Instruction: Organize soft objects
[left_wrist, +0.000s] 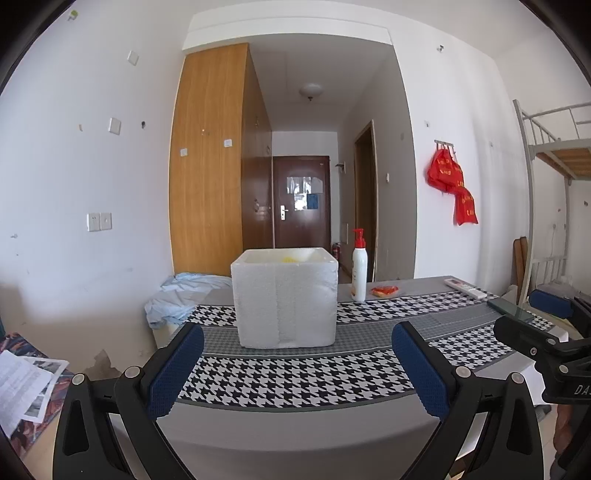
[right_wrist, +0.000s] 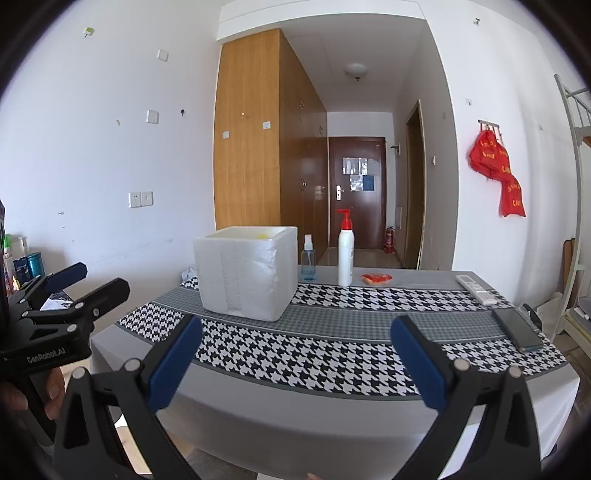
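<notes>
- Left wrist view: the left gripper (left_wrist: 295, 369) has its jaws spread wide with nothing between them, hovering at the near edge of the table (left_wrist: 295, 435). The white foam box (left_wrist: 286, 299) stands straight ahead, centred between the jaws and well beyond their tips.
- Something yellow (left_wrist: 290, 259) shows just over the box rim; too little is visible to name it.
- Right wrist view: the right gripper (right_wrist: 295, 365) also has its jaws spread and empty. The foam box (right_wrist: 245, 271) sits ahead and left of the left jaw; a small orange-red packet (right_wrist: 376, 278) lies far ahead, in line with the right jaw, just beside the pump bottle (right_wrist: 346, 251).
- Judgement: the packet looks light, limp and crinkly, so pinch it across its middle, gently. The foam box is probably light yet crumbly, so avoid squeezing its walls.
</notes>
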